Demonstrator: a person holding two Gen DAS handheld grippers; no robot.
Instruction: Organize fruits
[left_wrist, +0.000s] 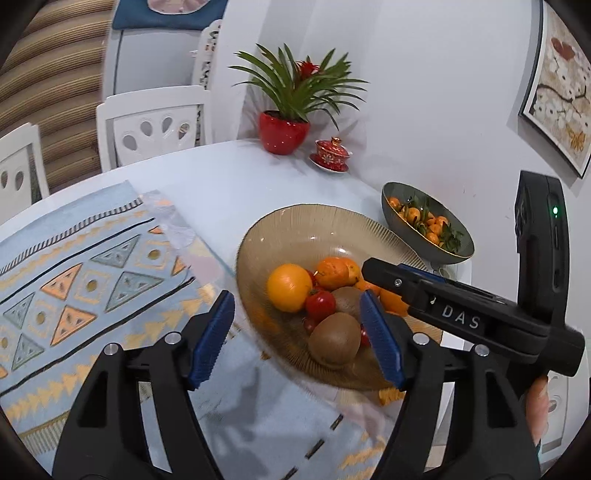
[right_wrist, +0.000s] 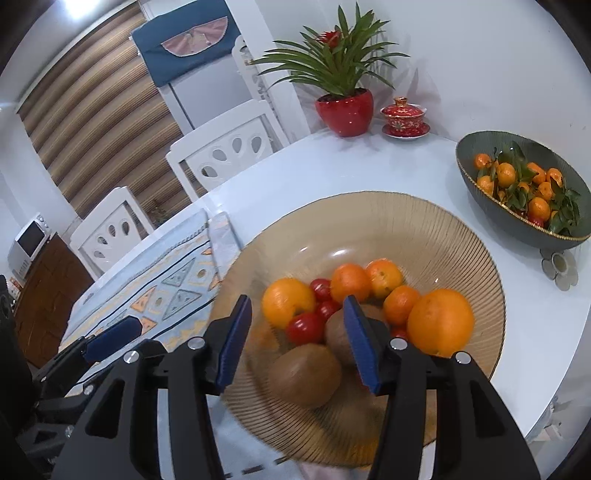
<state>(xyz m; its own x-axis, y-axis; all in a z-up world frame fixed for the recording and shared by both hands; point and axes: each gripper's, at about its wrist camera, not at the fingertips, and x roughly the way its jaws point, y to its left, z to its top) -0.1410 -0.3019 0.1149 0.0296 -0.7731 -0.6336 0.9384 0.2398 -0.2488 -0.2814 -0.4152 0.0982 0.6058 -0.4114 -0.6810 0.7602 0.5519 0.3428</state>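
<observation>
While both grippers — left (left_wrist: 297, 338) and right (right_wrist: 297, 341) — gape empty, the kiwi (right_wrist: 304, 374) looks soft; grip its middle gently.

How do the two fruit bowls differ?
The amber glass bowl is see-through and ribbed; the dark green bowl is opaque with a gold rim. The amber bowl holds mixed fruit: oranges, kiwis, small red ones; the green bowl holds only small leafy tangerines. Both sit on the white table.

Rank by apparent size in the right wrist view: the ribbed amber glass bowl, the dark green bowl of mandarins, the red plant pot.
1. Ribbed amber glass bowl, nearest the camera.
2. Dark green bowl.
3. Red plant pot, farthest, so unsure.
</observation>
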